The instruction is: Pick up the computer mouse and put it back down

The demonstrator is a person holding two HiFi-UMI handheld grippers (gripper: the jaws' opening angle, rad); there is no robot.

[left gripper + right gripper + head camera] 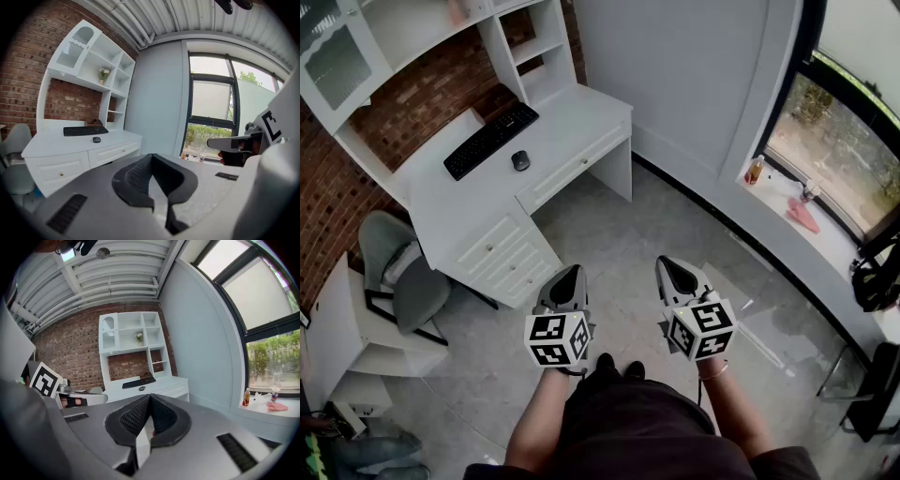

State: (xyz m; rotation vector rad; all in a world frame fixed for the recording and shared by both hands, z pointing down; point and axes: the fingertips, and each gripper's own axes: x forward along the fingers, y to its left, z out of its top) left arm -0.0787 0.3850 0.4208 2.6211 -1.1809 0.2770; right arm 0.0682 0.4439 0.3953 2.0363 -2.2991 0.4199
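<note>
— Where did the computer mouse (520, 160) lie?
— On the white desk (581, 112), just beside the end of the black keyboard (490, 141), a little back from the front edge. It lay well apart from the left gripper (572, 273) and the right gripper (671, 265). Both were held side by side over the tiled floor (628, 234), each with jaws pressed together on nothing.
— Room to move?
— Open tile ran up to the desk drawers (511, 253). A grey chair (408, 281) stood off to the left, and the window ledge (773, 202) lay to the right.

The white desk (581, 117) carries 2 things: a black keyboard (490, 141) and, just beside it, the computer mouse (520, 160).
</note>
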